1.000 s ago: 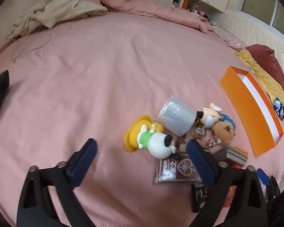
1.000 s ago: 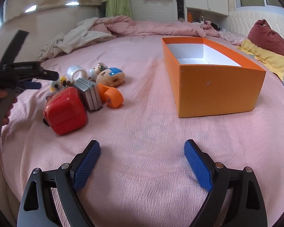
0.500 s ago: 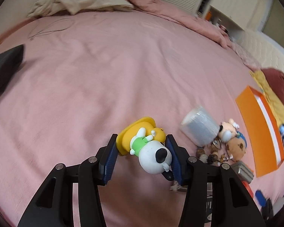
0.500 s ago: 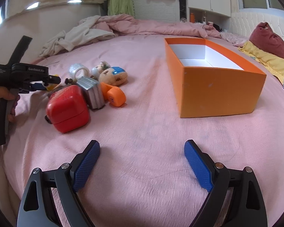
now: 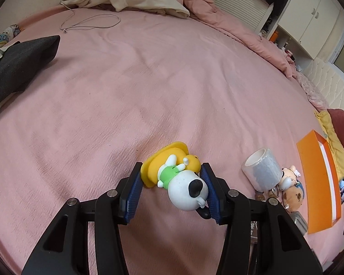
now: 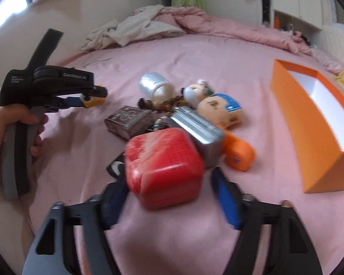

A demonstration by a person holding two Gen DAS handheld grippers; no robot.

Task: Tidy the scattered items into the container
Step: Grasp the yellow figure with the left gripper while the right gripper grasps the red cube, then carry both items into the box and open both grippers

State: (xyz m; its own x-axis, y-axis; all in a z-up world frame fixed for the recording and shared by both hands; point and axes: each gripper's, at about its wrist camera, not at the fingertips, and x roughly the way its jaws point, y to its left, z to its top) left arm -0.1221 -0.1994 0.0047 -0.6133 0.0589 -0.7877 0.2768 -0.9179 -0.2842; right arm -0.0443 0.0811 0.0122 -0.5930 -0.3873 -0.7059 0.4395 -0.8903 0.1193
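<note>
Pinching a white dog figurine with a green shirt and yellow hat (image 5: 182, 180), the left gripper (image 5: 172, 189) has both blue pads pressed against the toy's sides, low over the pink bedsheet (image 5: 149, 80). Its jaws have just been closing, and the figurine sits squarely between them. Right of the figurine lies a clear roll of plastic wrap (image 5: 262, 171), and past that the rest of the heap: a small pig-like doll (image 5: 289, 175) and a tan plush head with a blue cap (image 5: 293, 197).

From the right wrist view, a red rounded plastic case (image 6: 164, 167) fills the gap of the right gripper (image 6: 172, 198). Its jaws have just been closing around the case; motion blur hides whether the blue pads actually touch, so I cannot tell if it is gripped. Touching the case on its far right side is a silver ridged tin (image 6: 198, 129), with an orange cylinder (image 6: 239, 155) just beside that. A dark brown patterned box (image 6: 128, 121) sits behind the case to its left. Well apart to the case's right stands the open orange cardboard box with a white interior (image 6: 309, 123). A hand (image 6: 2, 142) grips the left tool's handle, far left of the case.
</note>
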